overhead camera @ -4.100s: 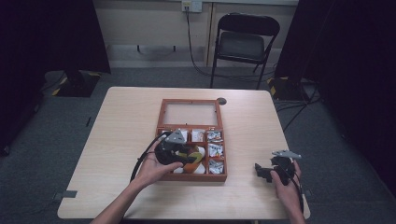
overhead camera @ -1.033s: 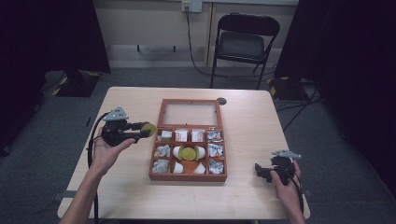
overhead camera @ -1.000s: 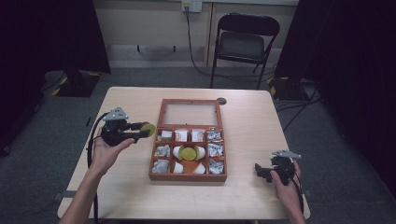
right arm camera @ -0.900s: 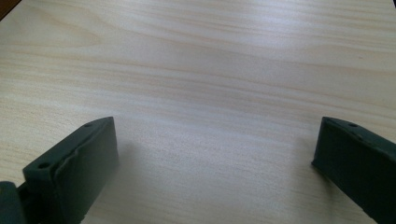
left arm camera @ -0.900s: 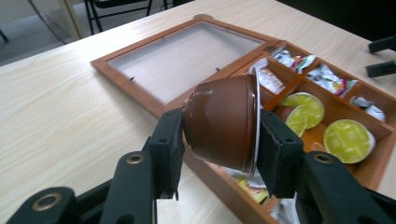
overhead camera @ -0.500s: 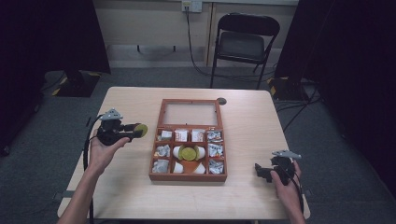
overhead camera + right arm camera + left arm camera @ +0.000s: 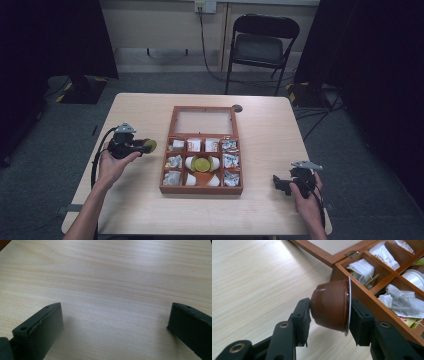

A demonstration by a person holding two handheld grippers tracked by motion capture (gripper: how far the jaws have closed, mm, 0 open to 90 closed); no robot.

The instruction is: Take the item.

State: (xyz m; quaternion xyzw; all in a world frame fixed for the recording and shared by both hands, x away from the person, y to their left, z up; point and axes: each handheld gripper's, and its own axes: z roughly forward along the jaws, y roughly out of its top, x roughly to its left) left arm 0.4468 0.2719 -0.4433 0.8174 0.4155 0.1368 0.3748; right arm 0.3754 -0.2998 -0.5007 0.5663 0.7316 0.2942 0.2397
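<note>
My left gripper (image 7: 142, 146) (image 7: 329, 312) is shut on a brown coffee capsule (image 7: 331, 307), its yellow-green foil lid (image 7: 149, 145) facing the box. It hovers low over the table just left of the open wooden box (image 7: 202, 188), whose compartments hold tea bags (image 7: 400, 302) and capsules. A round yellow-green capsule (image 7: 201, 163) lies in the box's middle. My right gripper (image 7: 278, 183) (image 7: 113, 322) rests near the table's front right corner, jaws open over bare wood.
The box's glass lid (image 7: 203, 121) lies flat behind the compartments. A small dark disc (image 7: 237, 108) sits near the far table edge. A folding chair (image 7: 261, 47) stands beyond the table. Bare tabletop (image 7: 135, 200) spreads on both sides of the box.
My left hand has carried the capsule out of the box to its left, then sunk lower toward the table and a little nearer the person. The right gripper has stayed put.
</note>
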